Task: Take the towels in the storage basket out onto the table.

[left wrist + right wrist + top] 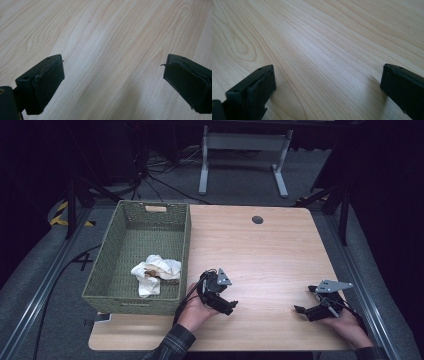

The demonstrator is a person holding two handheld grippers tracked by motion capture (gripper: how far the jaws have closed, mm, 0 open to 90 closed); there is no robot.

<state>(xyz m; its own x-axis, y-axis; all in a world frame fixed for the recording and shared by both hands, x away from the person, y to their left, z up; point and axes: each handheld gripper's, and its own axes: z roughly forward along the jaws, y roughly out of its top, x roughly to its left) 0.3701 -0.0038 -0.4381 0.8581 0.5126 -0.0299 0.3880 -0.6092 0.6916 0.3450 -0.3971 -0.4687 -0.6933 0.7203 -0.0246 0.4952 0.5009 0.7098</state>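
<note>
The crumpled white cloth with brownish patches (pixel 155 272) lay inside the olive-green woven rectangular basket (pixel 107 262), in its near half and towards its right wall, and that placement settled the reach: the cloth sat to the left of and a little beyond the left gripper (pixel 222 297), with the basket's right wall standing between the two. The left gripper rested low over the pale wooden table (pixel 260 255) just beside that wall, its jaws spread wide with only bare wood grain between them in the left gripper view (pixel 112 75). The right gripper (pixel 312 307) was well apart, near the table's right edge, jaws likewise parted and holding nothing, as the right gripper view (pixel 327 82) confirmed. The left hand was therefore plainly the nearer one. The cloth was bunched rather than stretched out; its slightly longer run appeared to go from the basket's near left towards the far right, though the folds made any pointing direction hard to call. Any approach would probably have to come over the wall and down.
</note>
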